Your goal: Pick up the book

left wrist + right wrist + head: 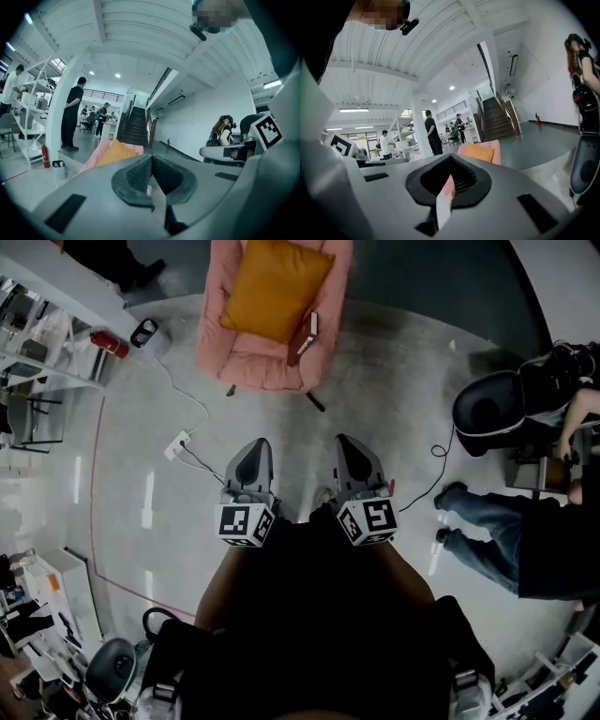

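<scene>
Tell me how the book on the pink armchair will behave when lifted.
The book looks slim and stiff, so it probably lifts without sagging, though pages may fan open. It lies tilted by the armchair arm, so a push could slide it down.

An orange cushion (274, 287) lies on the pink armchair (253, 367); left of it stand a red fire extinguisher (110, 343) and a white power strip (177, 444).

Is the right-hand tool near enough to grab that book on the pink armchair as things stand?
Probably not yet. The right tool hangs well short of the book on the pink armchair. Only bare floor lies between, so nothing blocks the way, but its jaws are shut.
</scene>
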